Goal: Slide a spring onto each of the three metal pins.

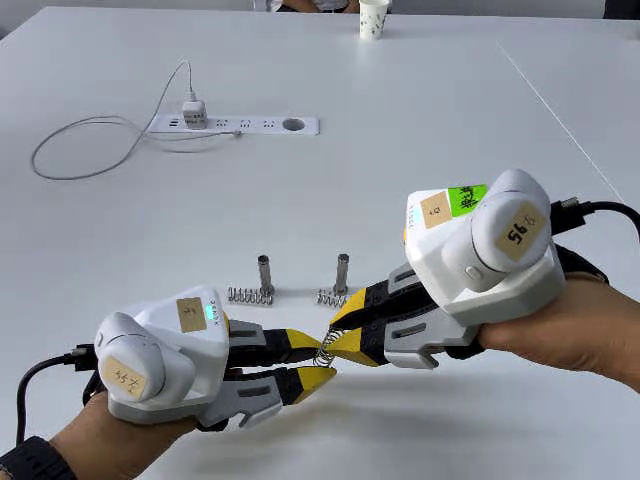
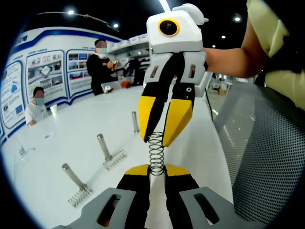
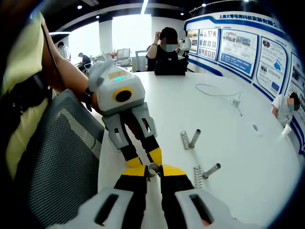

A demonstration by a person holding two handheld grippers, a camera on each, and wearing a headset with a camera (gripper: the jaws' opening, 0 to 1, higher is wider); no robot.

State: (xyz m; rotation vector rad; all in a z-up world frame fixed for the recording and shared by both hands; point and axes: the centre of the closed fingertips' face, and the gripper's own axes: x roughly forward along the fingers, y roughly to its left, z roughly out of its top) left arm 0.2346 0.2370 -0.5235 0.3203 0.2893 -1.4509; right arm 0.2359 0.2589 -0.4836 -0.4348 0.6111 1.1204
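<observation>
A small steel spring [image 1: 325, 350] [image 2: 156, 153] spans the gap between my two grippers, above the white table [image 1: 330, 190]. My left gripper [image 1: 312, 362] [image 2: 156, 171] is shut on its near end. My right gripper [image 1: 342, 332] [image 2: 161, 136] [image 3: 150, 171] meets it tip to tip and is shut on the other end [image 3: 152, 168]. Three metal pins [image 2: 135, 121] [image 2: 102, 145] [image 2: 71, 174] stand upright on the table beyond. Two of them [image 1: 265, 271] [image 1: 342, 269] have a loose spring [image 1: 250, 295] [image 1: 332, 297] lying at the foot.
A white power strip [image 1: 235, 125] with a plugged charger and a looping cable [image 1: 85, 150] lies further back. A paper cup [image 1: 373, 18] stands at the far edge. A mesh chair [image 3: 66, 143] is at the table's near side. Several people sit or stand across the room.
</observation>
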